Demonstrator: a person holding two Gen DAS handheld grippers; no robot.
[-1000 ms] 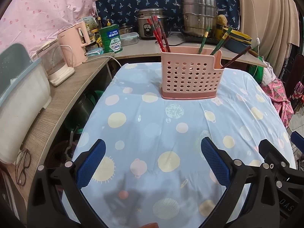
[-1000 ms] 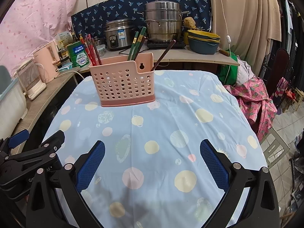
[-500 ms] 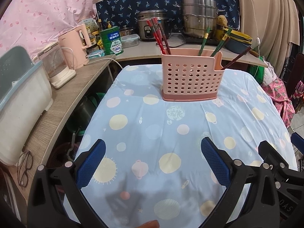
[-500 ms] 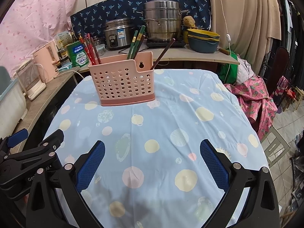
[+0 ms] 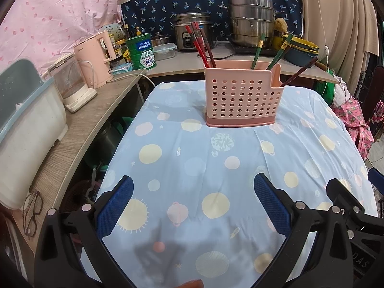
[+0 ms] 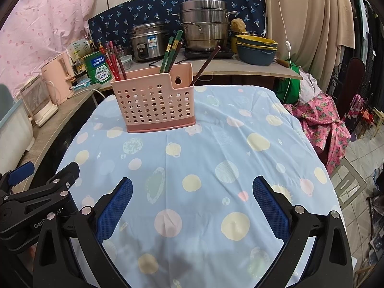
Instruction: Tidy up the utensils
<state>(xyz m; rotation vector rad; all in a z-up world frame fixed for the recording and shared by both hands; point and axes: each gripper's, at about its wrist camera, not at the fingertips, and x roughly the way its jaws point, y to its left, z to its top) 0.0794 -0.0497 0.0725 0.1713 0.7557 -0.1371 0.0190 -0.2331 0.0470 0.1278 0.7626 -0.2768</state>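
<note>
A pink perforated utensil holder (image 5: 242, 100) (image 6: 156, 100) stands upright at the far end of the table. Red chopsticks (image 5: 200, 44) (image 6: 112, 60) fill its left section, green ones (image 5: 271, 52) (image 6: 171, 50) lean in the middle, and a dark brown pair (image 5: 300, 72) (image 6: 206, 63) leans out to the right. My left gripper (image 5: 193, 202) hangs open over the near part of the blue spotted tablecloth (image 5: 204, 163), holding nothing. My right gripper (image 6: 192, 204) is open too, well short of the holder. The left gripper's body (image 6: 36, 196) shows at the right wrist view's left edge.
A wooden counter (image 5: 79, 129) runs along the left with a white bin (image 5: 24, 120), kettles (image 5: 96, 60) and a green tin (image 5: 141, 51). Behind the table stand a rice cooker (image 6: 148, 42), a steel steamer pot (image 6: 206, 24) and stacked bowls (image 6: 255, 49). Glasses (image 5: 32, 212) lie on the counter.
Both views have shifted slightly; the holder sits a little lower and nearer in frame. Both grippers stay open and empty.
</note>
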